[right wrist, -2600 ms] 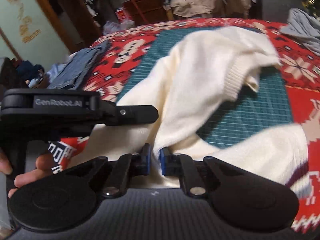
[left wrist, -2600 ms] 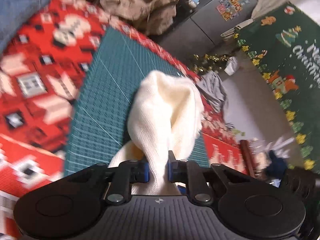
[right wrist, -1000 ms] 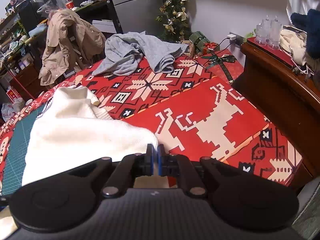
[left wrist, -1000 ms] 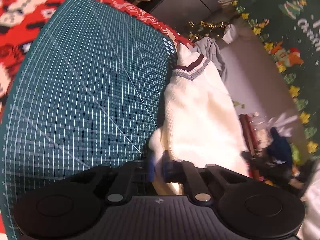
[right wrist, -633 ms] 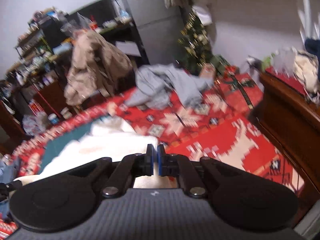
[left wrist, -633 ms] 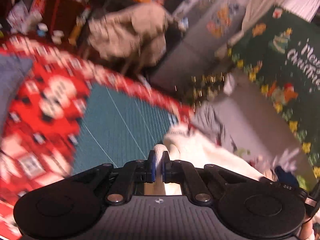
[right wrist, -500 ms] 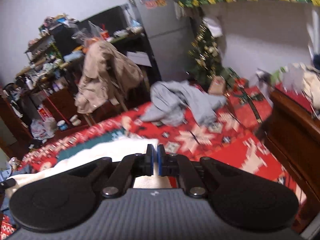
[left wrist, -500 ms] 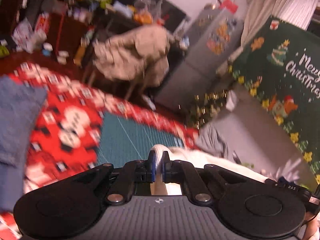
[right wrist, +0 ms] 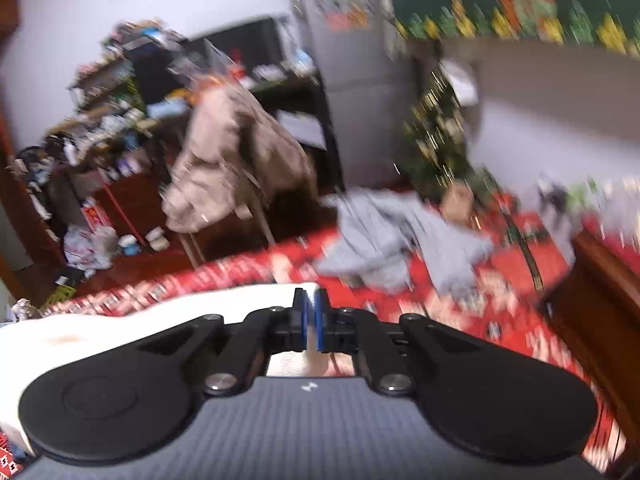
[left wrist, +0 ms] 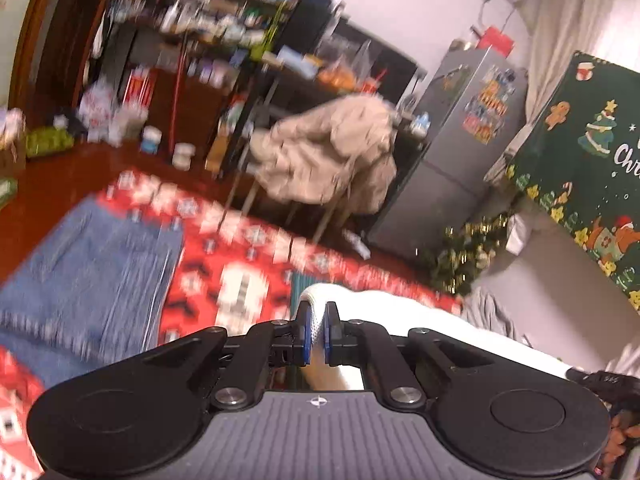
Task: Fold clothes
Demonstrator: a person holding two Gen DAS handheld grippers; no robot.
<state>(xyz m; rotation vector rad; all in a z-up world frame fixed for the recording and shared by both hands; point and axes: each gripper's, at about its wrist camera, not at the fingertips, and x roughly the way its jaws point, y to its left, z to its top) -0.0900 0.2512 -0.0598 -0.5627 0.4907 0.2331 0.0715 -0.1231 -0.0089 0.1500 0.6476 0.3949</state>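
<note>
Sweater: cream knit sweater (left wrist: pixel 416 312), held up off the table btwn both hand-held grippers; top edge stretched across from one to the other, rest hangs below out of sight.
Left hand-held gripper (left wrist: pixel 316 330): jaws nearly together, pinching a ribbed cream edge of the sweater btwn the blue pads.
Right hand-held gripper (right wrist: pixel 311 326): jaws almost closed, thin bit of cream fabric clamped btwn them; sweater runs off to the left in this view.
Table: red patterned cloth (left wrist: pixel 240 264) over the table, sliver of green mat (left wrist: pixel 298 286) just past the left gripper's tips.
Jeans: folded blue denim (left wrist: pixel 84 264) on the cloth, at left in left wrist view.
Grey garment: crumpled heap (right wrist: pixel 400 236) on the cloth, beyond the right gripper.
Beyond: tan coat (left wrist: pixel 328 160) draped on a chair, grey fridge (left wrist: pixel 452 160), cluttered shelves (left wrist: pixel 224 36), green Xmas hanging (left wrist: pixel 588 168). Both views blurred.
</note>
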